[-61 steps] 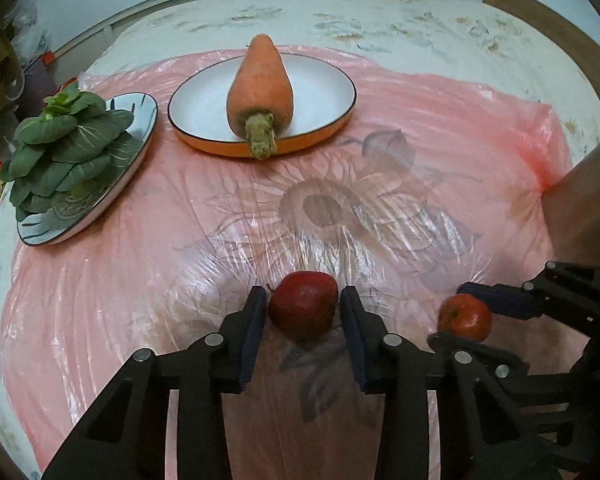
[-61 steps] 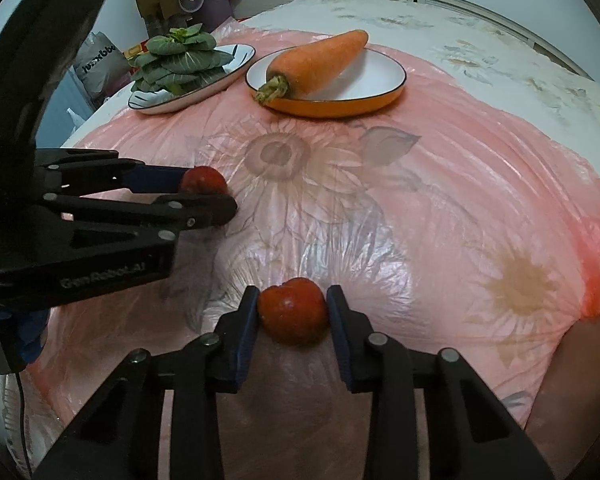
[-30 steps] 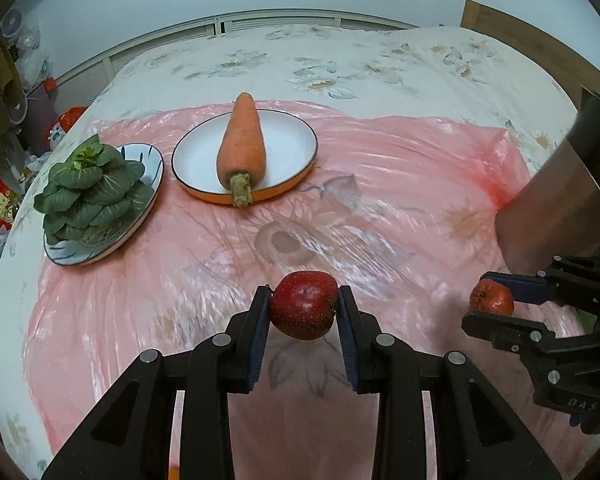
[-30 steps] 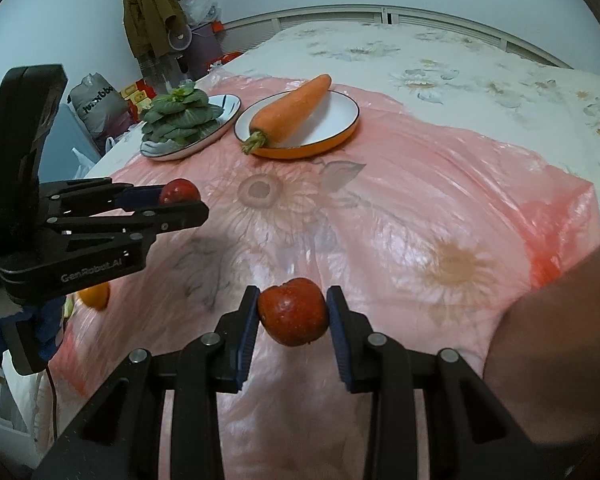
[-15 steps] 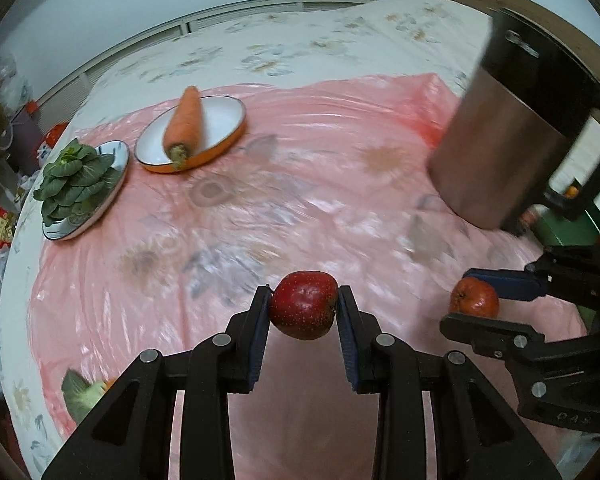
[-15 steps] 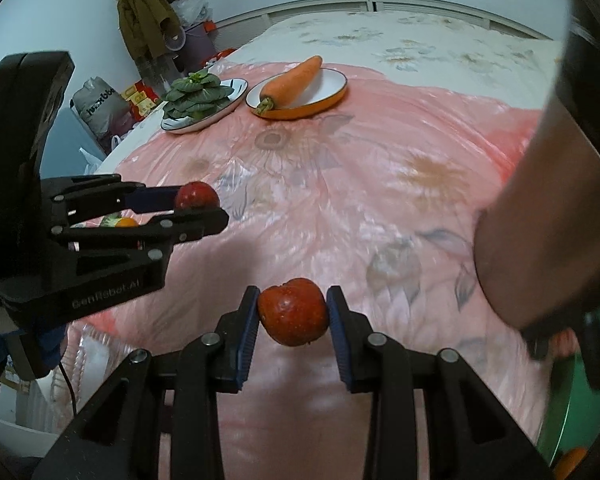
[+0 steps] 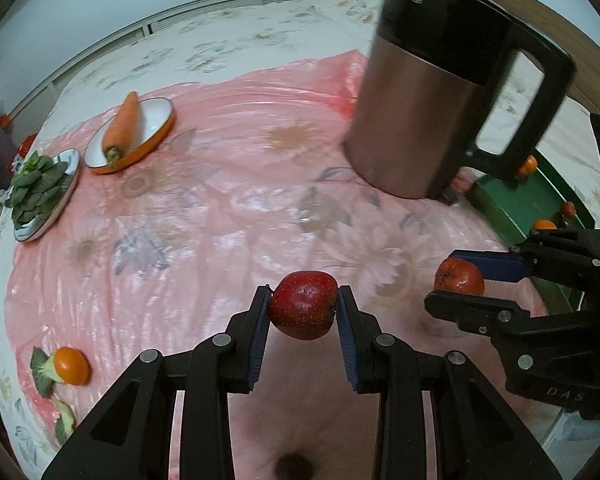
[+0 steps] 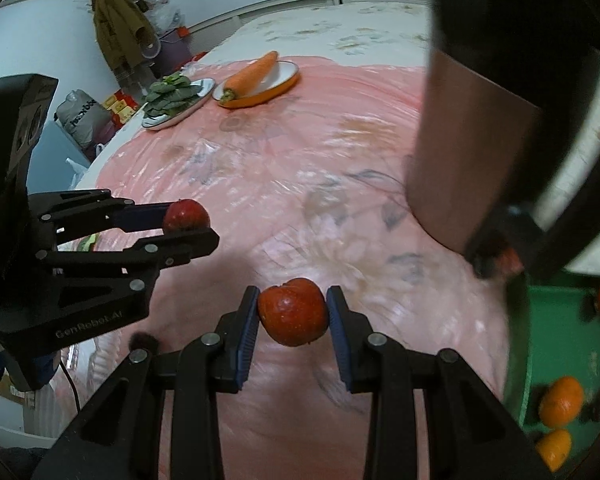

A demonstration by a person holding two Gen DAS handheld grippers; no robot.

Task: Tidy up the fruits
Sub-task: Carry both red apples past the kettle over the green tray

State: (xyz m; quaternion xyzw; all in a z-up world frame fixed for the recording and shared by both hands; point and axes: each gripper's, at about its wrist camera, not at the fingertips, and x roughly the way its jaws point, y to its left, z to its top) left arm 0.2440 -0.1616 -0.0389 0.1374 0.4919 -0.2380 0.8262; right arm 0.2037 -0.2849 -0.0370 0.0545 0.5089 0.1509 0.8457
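My left gripper (image 7: 303, 312) is shut on a dark red apple (image 7: 303, 305) and holds it above the pink plastic sheet (image 7: 220, 216). My right gripper (image 8: 292, 316) is shut on an orange-red apple (image 8: 293, 311), also held in the air. Each gripper shows in the other's view: the right gripper (image 7: 458, 284) to the right with its apple (image 7: 458, 276), the left gripper (image 8: 188, 226) to the left with its apple (image 8: 186, 215). A green tray (image 8: 560, 344) at the right holds oranges (image 8: 561, 402); it also shows in the left wrist view (image 7: 500, 208).
A tall brown and black kettle (image 7: 428, 92) stands near the green tray. A carrot (image 7: 120, 128) lies on an orange-rimmed plate (image 7: 156, 128). Bok choy (image 7: 36, 188) fills a second plate. A small orange (image 7: 72, 365) with leaves lies at the sheet's left edge.
Both grippers have lifted their apples off the sheet and swung back and to the right. The plates have receded; the kettle and green tray have come into view.
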